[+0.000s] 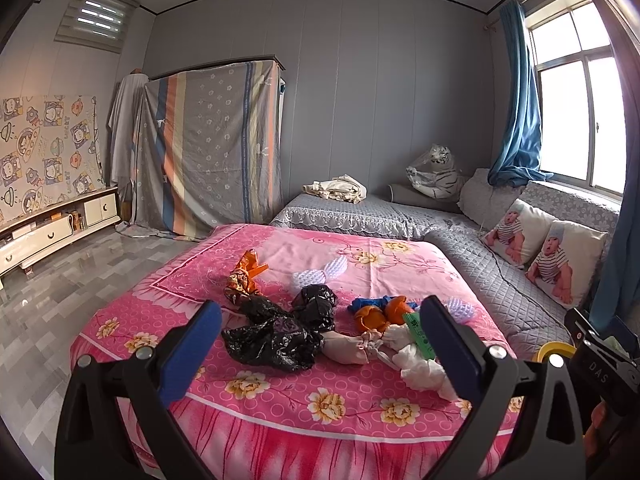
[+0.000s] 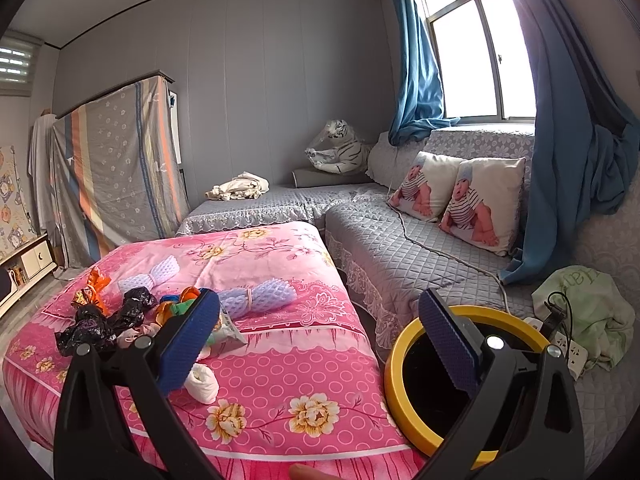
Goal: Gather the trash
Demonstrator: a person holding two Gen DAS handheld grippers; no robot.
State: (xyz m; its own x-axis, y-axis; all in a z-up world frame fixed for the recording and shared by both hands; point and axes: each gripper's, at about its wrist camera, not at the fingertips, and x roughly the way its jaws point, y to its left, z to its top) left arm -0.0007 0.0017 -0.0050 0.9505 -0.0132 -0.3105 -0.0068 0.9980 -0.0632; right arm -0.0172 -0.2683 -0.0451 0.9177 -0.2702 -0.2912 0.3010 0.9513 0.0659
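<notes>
Both grippers hang spread wide and empty: left gripper (image 1: 320, 344) over the trash heap on the pink floral bedspread (image 1: 280, 408), facing a crumpled black plastic bag (image 1: 276, 336) and white wads (image 1: 420, 364); right gripper (image 2: 320, 340) just beside the yellow-rimmed bin (image 2: 394, 380) at the bed's edge.

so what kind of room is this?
Likely a home living room or bedroom: a pink floral cover strewn with trash, a grey quilted corner sofa with baby-print cushions, and a curtained window.
</notes>
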